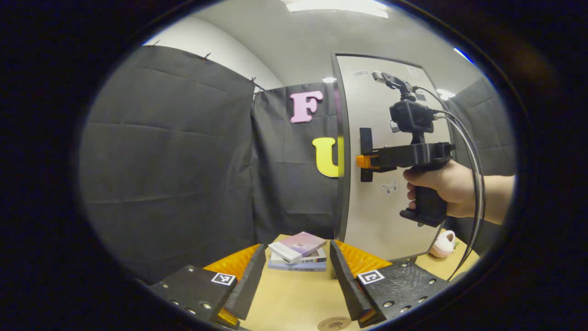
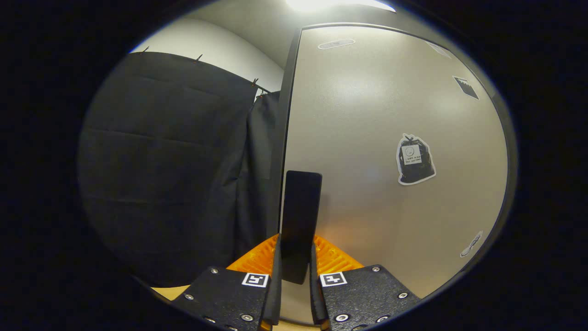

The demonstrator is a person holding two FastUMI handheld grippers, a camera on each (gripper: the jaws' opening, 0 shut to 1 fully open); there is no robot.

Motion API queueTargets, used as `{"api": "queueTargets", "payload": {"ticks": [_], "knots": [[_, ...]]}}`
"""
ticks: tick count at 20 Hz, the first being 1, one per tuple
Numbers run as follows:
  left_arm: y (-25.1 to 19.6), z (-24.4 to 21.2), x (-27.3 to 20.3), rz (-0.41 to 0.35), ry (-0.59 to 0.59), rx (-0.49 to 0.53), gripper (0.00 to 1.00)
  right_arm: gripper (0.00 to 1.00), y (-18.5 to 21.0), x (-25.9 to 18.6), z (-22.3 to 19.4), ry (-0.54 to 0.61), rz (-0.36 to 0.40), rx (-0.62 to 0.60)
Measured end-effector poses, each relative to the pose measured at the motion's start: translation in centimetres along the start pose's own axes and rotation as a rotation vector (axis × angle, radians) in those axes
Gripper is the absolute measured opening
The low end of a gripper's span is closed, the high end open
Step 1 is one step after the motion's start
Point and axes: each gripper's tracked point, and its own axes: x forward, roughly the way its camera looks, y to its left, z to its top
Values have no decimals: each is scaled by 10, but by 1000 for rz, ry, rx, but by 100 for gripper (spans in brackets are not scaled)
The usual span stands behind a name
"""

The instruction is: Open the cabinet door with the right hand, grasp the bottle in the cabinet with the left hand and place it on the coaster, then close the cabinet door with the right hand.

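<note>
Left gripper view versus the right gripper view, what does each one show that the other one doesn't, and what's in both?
The left gripper view alone has the open left gripper, a stack of books, a coaster, a pink plush toy, and the hand holding the right gripper at the handle.

The right gripper view alone gives a close look at that gripper's fingers closed on the handle, plus a bag-shaped sticker.

Both share the pale cabinet door, its black handle and the wooden table.
</note>
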Motion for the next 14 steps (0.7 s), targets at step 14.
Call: {"api": "queueTargets", "payload": {"ticks": [14], "knots": [[-14, 4, -4, -58, -47, 18, 80, 23, 3, -20, -4, -40, 105, 29]]}}
